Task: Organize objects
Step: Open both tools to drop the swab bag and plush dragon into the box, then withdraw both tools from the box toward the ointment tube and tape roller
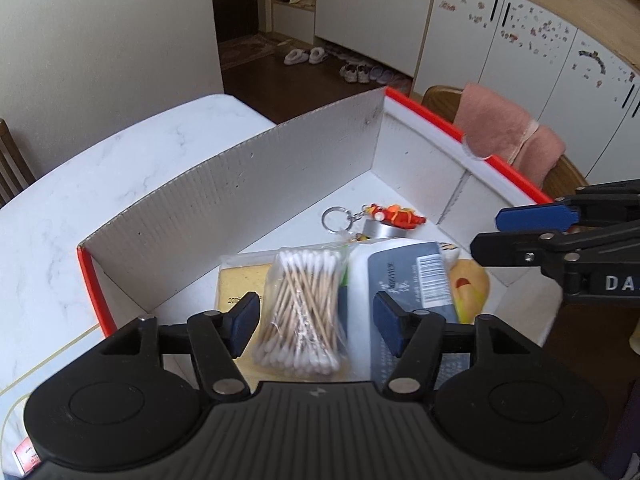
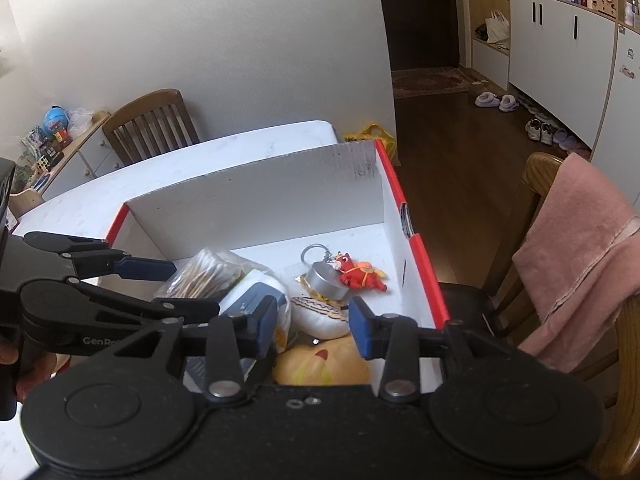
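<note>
A white marble table (image 1: 80,184) carries an open box (image 1: 224,184) with red outer walls, and a chair draped with a pink towel (image 2: 576,256) stands beside it. In the box lie a swab pack (image 1: 300,308), a tissue pack (image 1: 404,280), a red keychain toy (image 2: 360,276), a metal tin (image 2: 326,286) and a yellow plush (image 2: 320,364). The left gripper (image 1: 316,324) hangs released over the swabs, its pads clear of them. The right gripper (image 2: 314,330) is parted above the plush, gripping nothing.

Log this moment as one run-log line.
left gripper: open above cotton swabs | right gripper: open, empty | box: holds swabs, keychain
</note>
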Demonstrator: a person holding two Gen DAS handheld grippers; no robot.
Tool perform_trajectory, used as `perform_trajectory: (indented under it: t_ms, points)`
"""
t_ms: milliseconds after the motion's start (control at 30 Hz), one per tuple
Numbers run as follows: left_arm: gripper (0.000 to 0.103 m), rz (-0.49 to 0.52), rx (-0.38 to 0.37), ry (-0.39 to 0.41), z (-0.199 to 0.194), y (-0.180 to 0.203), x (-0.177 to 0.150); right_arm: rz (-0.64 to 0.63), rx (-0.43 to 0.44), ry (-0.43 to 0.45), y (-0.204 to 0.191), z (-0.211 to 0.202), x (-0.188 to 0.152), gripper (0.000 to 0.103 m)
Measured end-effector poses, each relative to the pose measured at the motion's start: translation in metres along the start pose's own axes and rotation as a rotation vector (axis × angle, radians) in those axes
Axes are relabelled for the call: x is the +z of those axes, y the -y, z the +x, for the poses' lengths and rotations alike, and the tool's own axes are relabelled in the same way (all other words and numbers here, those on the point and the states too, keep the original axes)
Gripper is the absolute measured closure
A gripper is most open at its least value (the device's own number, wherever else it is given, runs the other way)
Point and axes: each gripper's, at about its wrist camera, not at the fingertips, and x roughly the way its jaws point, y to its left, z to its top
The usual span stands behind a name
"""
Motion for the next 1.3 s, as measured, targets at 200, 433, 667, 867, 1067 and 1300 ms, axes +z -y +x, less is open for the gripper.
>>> perform_trajectory:
  t_ms: [200,433,667,867,1067,1300]
  points:
    - [0.042,0.002,-0.022,0.057,-0.025,0.004,-0.007,-0.026,0.013,0.008,-0.01,-0.009,-0.003,0.064]
    - [0.042,-0.002,-0.044,0.117,-0.054,0.006,-0.016,-0.076,0.038,0.017,-0.034,-0.022,-0.005,0.063]
    - [0.037,-0.043,-0.058,0.172,-0.082,-0.007,-0.032,-0.09,0.059,0.036,-0.056,-0.036,-0.007,0.056]
    - [0.036,-0.057,-0.047,0.206,-0.102,-0.024,-0.049,-0.105,0.065,0.051,-0.077,-0.044,-0.012,0.048]
    - [0.028,-0.097,-0.045,0.228,-0.125,-0.056,-0.072,-0.131,0.065,0.054,-0.108,-0.046,-0.017,0.043]
    - [0.022,-0.131,-0.024,0.234,-0.148,-0.098,-0.102,-0.142,0.087,0.039,-0.15,-0.041,-0.024,0.037]
